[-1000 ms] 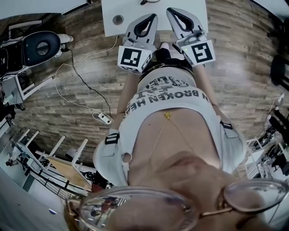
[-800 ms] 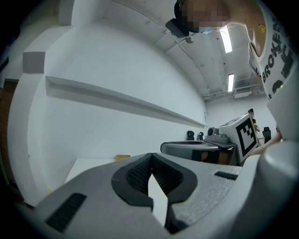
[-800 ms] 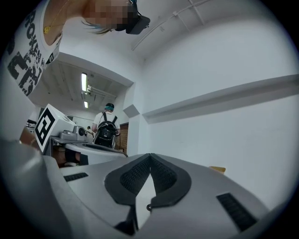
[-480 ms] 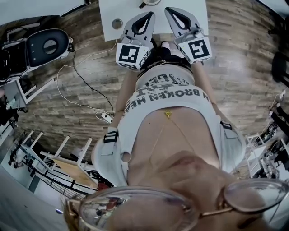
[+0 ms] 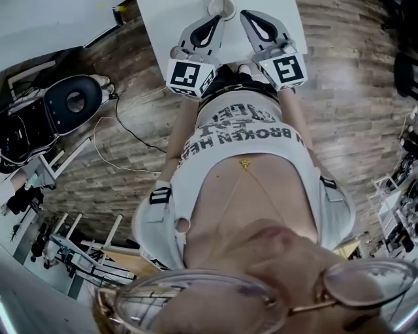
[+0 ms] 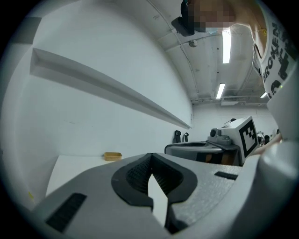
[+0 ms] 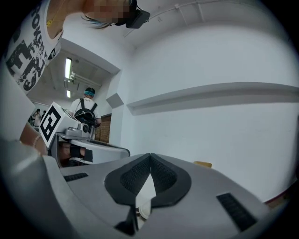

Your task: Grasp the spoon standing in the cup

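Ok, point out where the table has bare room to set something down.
The table is bare left of the left gripper, out to its edge, and in a narrower strip right of the right gripper. Crowded in the middle, where both grippers sit by the cup.

Grey on left tool [image 5: 219, 21] and right tool [image 5: 247, 15], black ribbed pads [image 6: 135, 175]; black-and-white squares on cubes [image 5: 187, 76]. White worktop [image 5: 176, 19], pale cup [image 5: 221, 8], brown plank floor [image 5: 130, 156], white shirt [image 5: 248, 140] lettered black, tan block [image 6: 112, 156].

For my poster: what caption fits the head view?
Left claw and right claw, both shut, point over a white table toward a cup.
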`<state>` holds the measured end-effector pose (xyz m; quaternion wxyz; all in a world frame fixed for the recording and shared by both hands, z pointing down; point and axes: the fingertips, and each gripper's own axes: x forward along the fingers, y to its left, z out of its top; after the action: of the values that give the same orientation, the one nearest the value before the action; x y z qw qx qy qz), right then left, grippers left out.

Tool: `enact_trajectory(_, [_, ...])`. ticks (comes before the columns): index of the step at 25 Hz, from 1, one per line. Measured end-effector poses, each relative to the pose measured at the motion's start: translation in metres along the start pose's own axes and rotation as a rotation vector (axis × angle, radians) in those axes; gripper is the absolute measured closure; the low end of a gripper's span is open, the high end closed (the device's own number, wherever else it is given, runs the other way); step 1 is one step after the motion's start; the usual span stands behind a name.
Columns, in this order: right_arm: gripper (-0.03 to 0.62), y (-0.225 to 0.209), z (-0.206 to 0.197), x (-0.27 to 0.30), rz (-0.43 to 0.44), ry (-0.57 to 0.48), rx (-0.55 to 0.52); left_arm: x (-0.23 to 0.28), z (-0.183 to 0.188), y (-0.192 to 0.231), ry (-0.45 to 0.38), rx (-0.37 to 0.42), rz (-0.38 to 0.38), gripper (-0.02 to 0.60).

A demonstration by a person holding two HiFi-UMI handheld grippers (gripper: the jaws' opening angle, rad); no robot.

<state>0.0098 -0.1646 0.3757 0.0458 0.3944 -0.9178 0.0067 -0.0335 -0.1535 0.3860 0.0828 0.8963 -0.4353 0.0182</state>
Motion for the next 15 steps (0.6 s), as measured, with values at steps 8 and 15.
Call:
enact_trajectory(8, [0.588,-0.005,-0.029,0.038,-0.069,0.083,-0.022,0.006,-0.023,0.040,0.033,-0.020,-0.087,0.575])
enact_trajectory(15, [0.589,-0.019,-0.041,0.057,-0.095,0.122,-0.009,0.006,-0.043,0.061,0.081,-0.038,-0.090,0.575])
